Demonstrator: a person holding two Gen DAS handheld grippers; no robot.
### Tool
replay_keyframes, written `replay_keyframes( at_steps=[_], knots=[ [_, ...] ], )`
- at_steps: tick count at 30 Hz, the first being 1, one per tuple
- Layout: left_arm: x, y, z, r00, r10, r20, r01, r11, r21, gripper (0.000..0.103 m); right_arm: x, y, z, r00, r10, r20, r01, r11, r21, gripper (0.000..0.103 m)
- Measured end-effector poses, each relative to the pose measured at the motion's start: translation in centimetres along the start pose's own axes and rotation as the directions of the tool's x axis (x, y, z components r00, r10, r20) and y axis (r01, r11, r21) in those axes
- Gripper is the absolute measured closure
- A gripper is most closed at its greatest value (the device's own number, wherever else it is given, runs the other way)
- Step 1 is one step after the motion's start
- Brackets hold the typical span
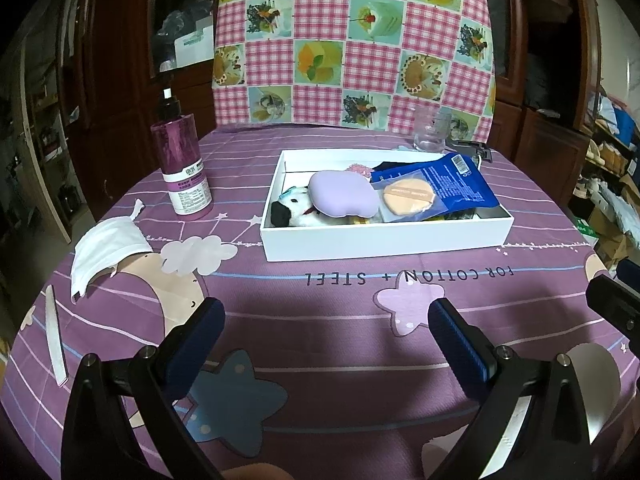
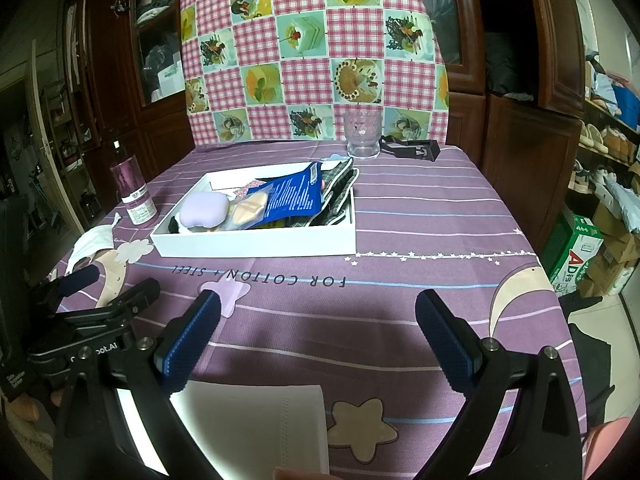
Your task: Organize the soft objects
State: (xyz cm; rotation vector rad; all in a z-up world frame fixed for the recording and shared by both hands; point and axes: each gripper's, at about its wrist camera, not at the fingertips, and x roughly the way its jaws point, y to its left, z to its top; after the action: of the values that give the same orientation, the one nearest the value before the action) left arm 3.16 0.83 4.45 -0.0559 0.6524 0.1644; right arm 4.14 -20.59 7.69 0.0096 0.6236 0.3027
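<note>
- A plush toy (image 1: 294, 210) in the white box (image 1: 384, 240) lies partly under a lilac pad (image 1: 344, 194); from the right wrist only a dark scrap shows at the pad's 8 o'clock.
- Yellow items beneath the blue packet (image 1: 452, 184) are mostly covered, identity unclear.
- A checked cloth (image 2: 340, 184) is half buried under the packet.
- The bottle (image 1: 182, 164) label print is too small to read.
- A white mask (image 2: 256, 424) at 6 o'clock in the right wrist view runs off the bottom edge.
- Cabinet contents (image 1: 180, 24) behind glass are dim and indistinct.
</note>
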Motion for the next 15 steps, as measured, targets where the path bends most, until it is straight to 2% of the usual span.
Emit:
replay_keyframes(
  at_steps=[15],
  knots=[
    [0.11, 0.29, 0.04, 1.000, -0.003, -0.008, 0.003, 1.000, -0.010, 0.000, -0.07, 0.10, 0.00, 1.000, -0.001, 0.000, 0.001, 1.000, -0.001, 0.005]
  ],
)
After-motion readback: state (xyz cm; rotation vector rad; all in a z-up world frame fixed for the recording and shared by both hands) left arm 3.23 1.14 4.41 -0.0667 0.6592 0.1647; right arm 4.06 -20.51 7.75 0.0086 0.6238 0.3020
